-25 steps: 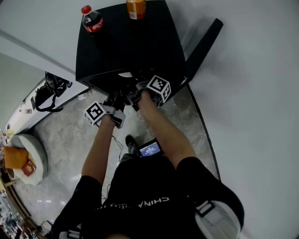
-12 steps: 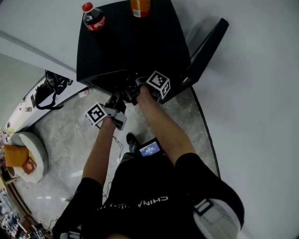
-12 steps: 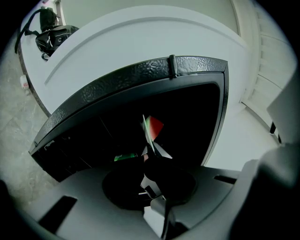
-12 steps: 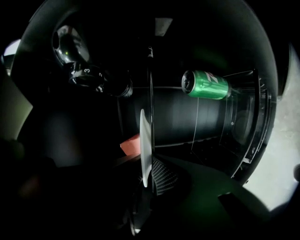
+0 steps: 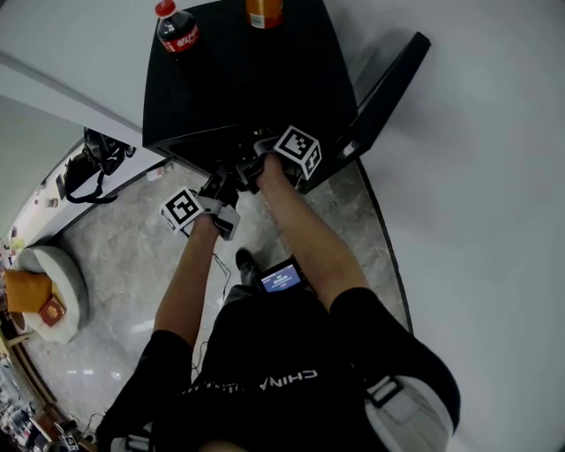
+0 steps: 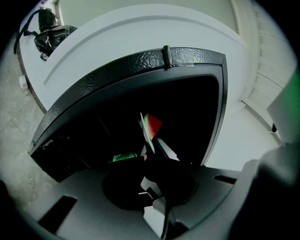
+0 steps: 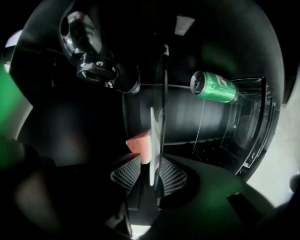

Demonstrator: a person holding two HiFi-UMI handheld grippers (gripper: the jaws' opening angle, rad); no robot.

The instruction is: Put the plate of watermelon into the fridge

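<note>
Plate: I read the plate of watermelon (image 7: 153, 136) edge-on, just inside the fridge (image 5: 265, 88) mouth.
Claws: left claw (image 6: 150, 157) and right claw (image 7: 152, 171) are both clamped on its rim.
Inside fridge: green can (image 7: 214, 86) deeper in, clear of the plate.
On fridge: cola bottle (image 5: 175, 32), orange bottle (image 5: 265, 11).
Door (image 5: 384, 88): open beside the fridge.
Room: marble floor (image 5: 124, 265) before the fridge.

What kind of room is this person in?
Likely a home living room or lounge, though I can't be sure: a small black fridge stands open on a shiny stone floor, a cola bottle sits on top of it, and a round cushioned seat is nearby.
</note>
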